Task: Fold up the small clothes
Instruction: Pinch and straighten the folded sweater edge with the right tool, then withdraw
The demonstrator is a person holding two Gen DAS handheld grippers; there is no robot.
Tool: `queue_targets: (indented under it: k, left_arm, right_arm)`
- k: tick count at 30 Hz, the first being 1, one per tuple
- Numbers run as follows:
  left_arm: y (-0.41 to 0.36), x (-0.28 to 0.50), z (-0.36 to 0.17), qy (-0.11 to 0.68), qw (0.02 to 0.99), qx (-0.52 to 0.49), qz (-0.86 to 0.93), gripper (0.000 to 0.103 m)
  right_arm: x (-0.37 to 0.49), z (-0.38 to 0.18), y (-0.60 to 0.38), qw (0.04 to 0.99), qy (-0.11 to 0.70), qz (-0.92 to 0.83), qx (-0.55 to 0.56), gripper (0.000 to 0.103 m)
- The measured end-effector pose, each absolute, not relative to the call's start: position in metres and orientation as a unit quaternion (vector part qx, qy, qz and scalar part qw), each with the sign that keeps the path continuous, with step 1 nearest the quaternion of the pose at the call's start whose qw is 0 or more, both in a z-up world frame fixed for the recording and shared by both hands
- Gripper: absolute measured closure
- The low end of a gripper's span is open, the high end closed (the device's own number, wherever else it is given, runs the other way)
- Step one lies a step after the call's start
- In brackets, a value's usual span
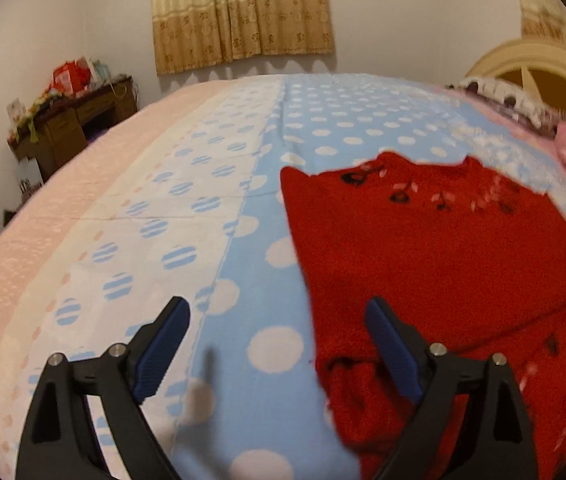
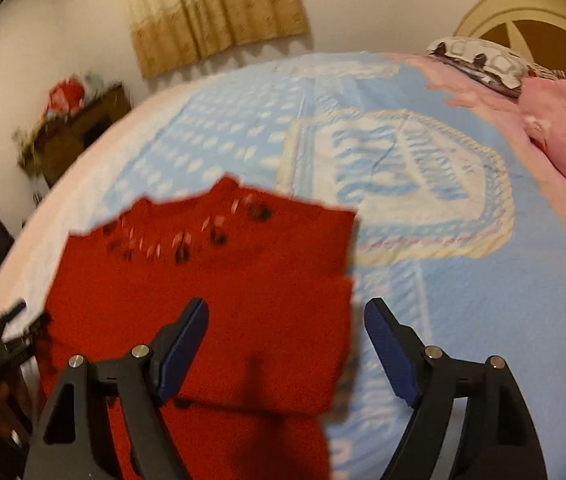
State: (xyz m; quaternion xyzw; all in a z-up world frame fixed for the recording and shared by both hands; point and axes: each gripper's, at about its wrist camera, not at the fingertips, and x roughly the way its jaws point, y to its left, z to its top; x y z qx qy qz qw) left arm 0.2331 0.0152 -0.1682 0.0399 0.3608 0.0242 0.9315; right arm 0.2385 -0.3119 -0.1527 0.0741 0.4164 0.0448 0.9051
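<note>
the left gripper is hanging wide open, gripping nothing, by the red sweater; the right gripper is gaping empty over the sweater's edge on the blue blanket.

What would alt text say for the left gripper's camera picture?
A red knitted garment lies partly folded on a blue polka-dot blanket covering a bed. The left gripper hangs open above the garment's left edge, holding nothing. Tan curtains hang behind.
</note>
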Motion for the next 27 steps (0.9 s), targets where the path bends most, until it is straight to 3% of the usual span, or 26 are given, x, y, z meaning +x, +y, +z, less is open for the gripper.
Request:
queue_targets:
  k: [3, 8, 27]
  left_arm:
    - [0.015, 0.234, -0.171, 0.365, 0.930, 0.046, 0.027, 0.010]
    - [0.013, 0.233, -0.174, 0.368, 0.928, 0.052, 0.023, 0.008]
    - [0.009, 0.176, -0.131, 0.331, 0.943, 0.041, -0.012, 0.008]
  right_arm:
    - [0.237, -0.180, -0.310, 0.886, 0.458, 0.022, 0.070, 0.056]
    - [0.234, -0.196, -0.332, 0.882, 0.459, 0.015, 0.109, 0.057]
    - [0.157, -0.153, -0.306, 0.901, 0.425, 0.045, 0.079, 0.047]
